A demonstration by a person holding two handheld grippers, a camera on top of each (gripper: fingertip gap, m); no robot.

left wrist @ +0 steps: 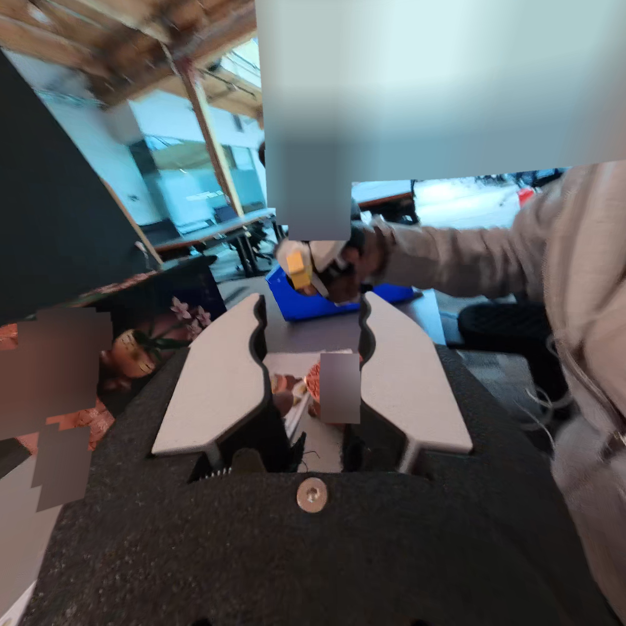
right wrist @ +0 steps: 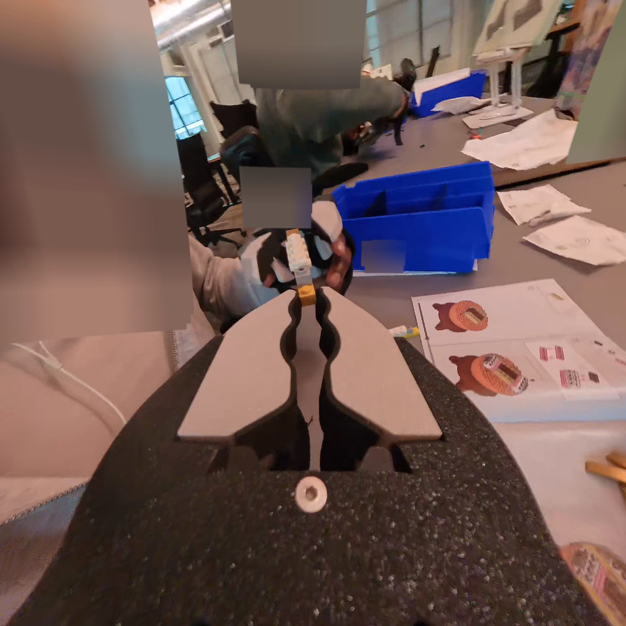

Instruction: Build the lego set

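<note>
My right gripper (right wrist: 307, 296) is shut on the yellow end brick (right wrist: 307, 295) of a small brick assembly (right wrist: 297, 252) of white, grey and yellow pieces. The assembly sticks out forward, above the grey table (right wrist: 379, 294). It points at my left gripper (right wrist: 291, 247), which faces it a short way off with its white fingers (right wrist: 327, 216) spread. In the left wrist view my left gripper (left wrist: 311, 301) is open and empty. Beyond its tips the right gripper (left wrist: 321, 267) shows with the assembly's yellow end (left wrist: 298, 271) towards me.
A blue divided bin (right wrist: 416, 233) stands just behind the grippers. An open instruction booklet (right wrist: 525, 352) lies at the right, with a few loose bricks (right wrist: 404, 330) by its corner. Loose papers (right wrist: 521, 142) and a second blue bin (right wrist: 447, 91) lie farther back, where another person sits. My hands' fingertips stand some 4 cm from each other.
</note>
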